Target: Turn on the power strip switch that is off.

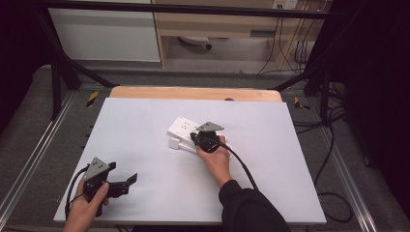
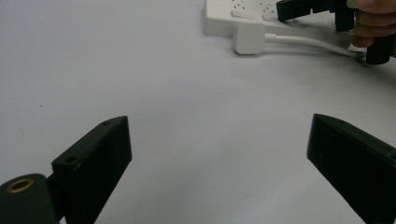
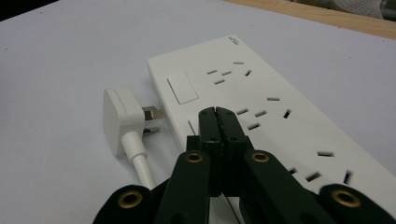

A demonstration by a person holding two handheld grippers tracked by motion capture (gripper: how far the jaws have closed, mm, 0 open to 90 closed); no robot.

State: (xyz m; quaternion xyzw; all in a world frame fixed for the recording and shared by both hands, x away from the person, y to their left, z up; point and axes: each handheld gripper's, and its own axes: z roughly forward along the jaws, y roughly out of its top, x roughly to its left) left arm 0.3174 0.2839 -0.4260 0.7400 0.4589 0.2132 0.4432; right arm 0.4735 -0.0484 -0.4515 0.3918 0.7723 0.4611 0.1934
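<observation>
While right gripper (image 3: 217, 114) hovers pinched together over power strip (image 3: 280, 116), plug (image 3: 122, 116) lies just beside; left gripper (image 1: 126, 182) wide apart, farther.

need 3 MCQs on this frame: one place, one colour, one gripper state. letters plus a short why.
1. Where does the plug lie?
A. in a socket
B. on the table beside the power strip
C. between the left gripper's fingers

2. What colour is the power strip?
A. white
B. black
C. orange

3. How do the two grippers stand?
A. both open
B. left shut, right open
C. left open, right shut

Key: 1 B, its pins are bare, pointing at the strip's side. 2 A, its body is white like the plug. 3 C, the left gripper shows a wide gap, while the right gripper has its fingers pressed together over the strip.
</observation>
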